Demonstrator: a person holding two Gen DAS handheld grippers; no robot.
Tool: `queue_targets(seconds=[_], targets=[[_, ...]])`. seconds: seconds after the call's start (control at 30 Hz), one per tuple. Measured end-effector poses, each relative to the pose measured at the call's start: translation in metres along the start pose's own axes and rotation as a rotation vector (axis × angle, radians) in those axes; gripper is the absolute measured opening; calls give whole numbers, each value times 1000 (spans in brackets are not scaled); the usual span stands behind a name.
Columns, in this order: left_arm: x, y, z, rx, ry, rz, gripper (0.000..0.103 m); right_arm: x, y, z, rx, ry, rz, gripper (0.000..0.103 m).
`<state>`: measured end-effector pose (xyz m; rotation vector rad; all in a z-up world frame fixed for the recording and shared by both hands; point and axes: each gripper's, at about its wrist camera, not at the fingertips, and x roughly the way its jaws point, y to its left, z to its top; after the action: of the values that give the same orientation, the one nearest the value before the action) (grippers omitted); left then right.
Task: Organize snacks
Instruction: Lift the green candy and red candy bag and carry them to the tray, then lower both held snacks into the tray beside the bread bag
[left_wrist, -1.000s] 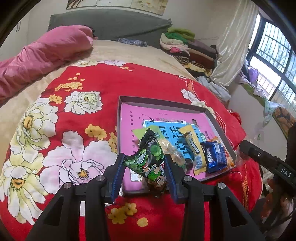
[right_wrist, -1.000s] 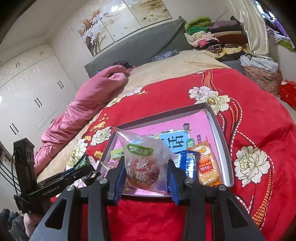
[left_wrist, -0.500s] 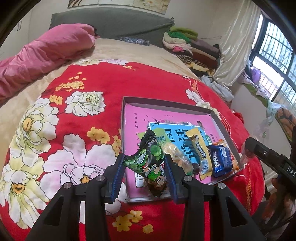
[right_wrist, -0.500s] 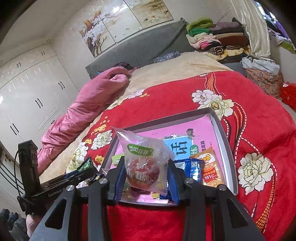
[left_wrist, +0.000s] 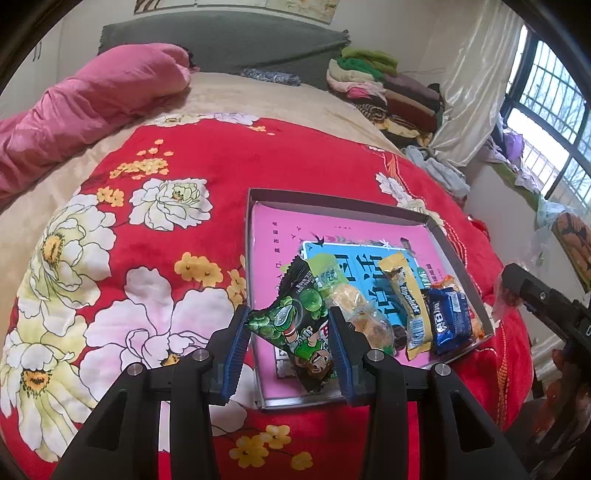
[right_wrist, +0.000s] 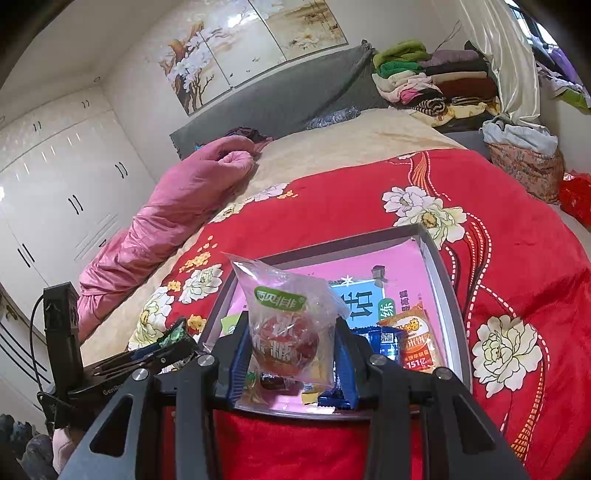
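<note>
The left gripper (left_wrist: 290, 345) had its jaws closed on a green snack packet (left_wrist: 301, 328), gripping it across its middle and holding it above the near left corner of the shallow grey tray (left_wrist: 332, 201) that lay on the red flowered bedspread (left_wrist: 147, 258). The right gripper (right_wrist: 291, 363) was likewise clamped on a clear plastic bag (right_wrist: 290, 325) with a green label and something red inside, held up over the tray's near edge.

In the tray, along its near right side, lay a row of snacks: a clear-wrapped pastry (left_wrist: 360, 314), a yellow bar (left_wrist: 408, 306), a blue biscuit pack (left_wrist: 448, 319) and an orange packet (right_wrist: 417, 341) at the far end, partly hidden.

Both held items looked light and soft. The green packet's foil seemed puffed and slick, so a grip across the body, as it was, would likely serve better than a pinch on the crimped end, which could slide. The clear bag was thin and crinkly, probably loose around its contents; the jaws appeared to press on the lump inside, though the film made that hard to confirm. Hard squeezing could crush either. Free space remained on the tray's left and far parts.
</note>
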<state>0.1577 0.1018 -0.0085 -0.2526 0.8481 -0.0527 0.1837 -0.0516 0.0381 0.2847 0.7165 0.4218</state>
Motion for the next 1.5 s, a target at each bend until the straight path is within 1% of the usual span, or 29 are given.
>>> queue_targets(seconds=[0.17, 0.5, 0.67, 0.8, 0.93, 1.5], targets=[[4, 0, -1, 3, 10, 3, 43, 2, 1, 0, -10, 5, -1, 41], [10, -3, -5, 29, 25, 14, 43, 28, 6, -13, -39, 86, -3, 41], [11, -4, -6, 34, 33, 2, 43, 39, 10, -22, -61, 119, -17, 41], [9, -8, -6, 58, 21, 0, 43, 45, 13, -26, -83, 133, -32, 41], [12, -13, -7, 71, 30, -8, 43, 50, 14, -30, -85, 157, -21, 41], [14, -15, -9, 75, 38, -8, 43, 56, 18, -37, -122, 182, -47, 42]])
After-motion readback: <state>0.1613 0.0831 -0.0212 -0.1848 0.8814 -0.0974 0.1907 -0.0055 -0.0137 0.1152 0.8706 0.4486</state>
